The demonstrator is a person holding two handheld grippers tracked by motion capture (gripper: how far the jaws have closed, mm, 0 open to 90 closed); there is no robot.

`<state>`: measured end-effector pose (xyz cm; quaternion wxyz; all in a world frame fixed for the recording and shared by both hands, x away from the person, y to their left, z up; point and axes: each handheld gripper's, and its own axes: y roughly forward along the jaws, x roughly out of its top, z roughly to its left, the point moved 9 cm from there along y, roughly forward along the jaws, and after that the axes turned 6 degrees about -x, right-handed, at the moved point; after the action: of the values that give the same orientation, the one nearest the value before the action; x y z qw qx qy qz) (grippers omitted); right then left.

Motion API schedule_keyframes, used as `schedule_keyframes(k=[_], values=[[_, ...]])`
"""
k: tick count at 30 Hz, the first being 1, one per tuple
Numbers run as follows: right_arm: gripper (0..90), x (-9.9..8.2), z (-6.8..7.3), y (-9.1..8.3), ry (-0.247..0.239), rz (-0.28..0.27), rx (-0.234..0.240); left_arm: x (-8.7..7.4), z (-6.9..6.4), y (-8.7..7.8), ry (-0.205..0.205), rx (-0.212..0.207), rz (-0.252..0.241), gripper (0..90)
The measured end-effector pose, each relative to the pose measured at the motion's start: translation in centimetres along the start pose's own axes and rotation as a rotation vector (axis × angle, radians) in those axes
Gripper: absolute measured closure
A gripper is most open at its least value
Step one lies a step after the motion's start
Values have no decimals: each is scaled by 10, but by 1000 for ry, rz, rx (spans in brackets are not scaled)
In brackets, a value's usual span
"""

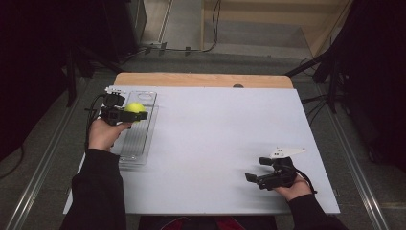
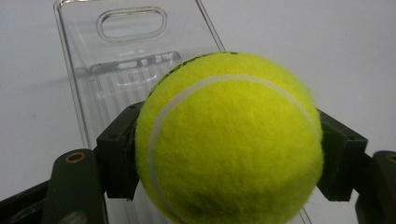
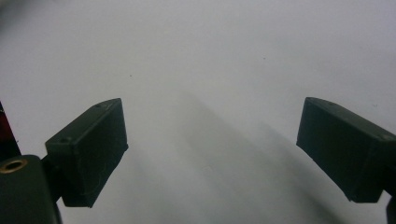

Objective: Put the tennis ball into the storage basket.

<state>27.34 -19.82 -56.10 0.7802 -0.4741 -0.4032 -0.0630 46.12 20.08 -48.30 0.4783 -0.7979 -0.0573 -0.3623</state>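
A yellow tennis ball (image 1: pixel 135 109) (image 2: pixel 229 140) sits between the pads of my left gripper (image 1: pixel 133 114) (image 2: pixel 229 154), which is shut on it above a clear plastic tray (image 1: pixel 139 132) (image 2: pixel 116 70) at the table's left side. The ball hangs over the tray's far half. My right gripper (image 1: pixel 256 168) (image 3: pixel 210 149) rests near the front right of the white table (image 1: pixel 215 139), jaws wide apart and open, with only bare tabletop between its pads.
The clear tray has a handle slot at its far end (image 2: pixel 131 23) and a ribbed floor. A wooden strip (image 1: pixel 201 79) runs along the table's far edge. Dark stands and cables flank the table on both sides.
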Motion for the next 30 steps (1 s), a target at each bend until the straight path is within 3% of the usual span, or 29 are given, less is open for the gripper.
schedule_keyframes(k=[20, 27, 30], values=[[70, 0, 0, 0, 1, -4, 0, -6, 3, 8, -8, 5, 34, 251], [70, 0, 0, 0, 2, -3, 1, -4, 4, 6, -13, 17, 21, 240], [70, 0, 0, 0, 1, -3, 2, 2, 1, 1, -19, 6, -18, 223]])
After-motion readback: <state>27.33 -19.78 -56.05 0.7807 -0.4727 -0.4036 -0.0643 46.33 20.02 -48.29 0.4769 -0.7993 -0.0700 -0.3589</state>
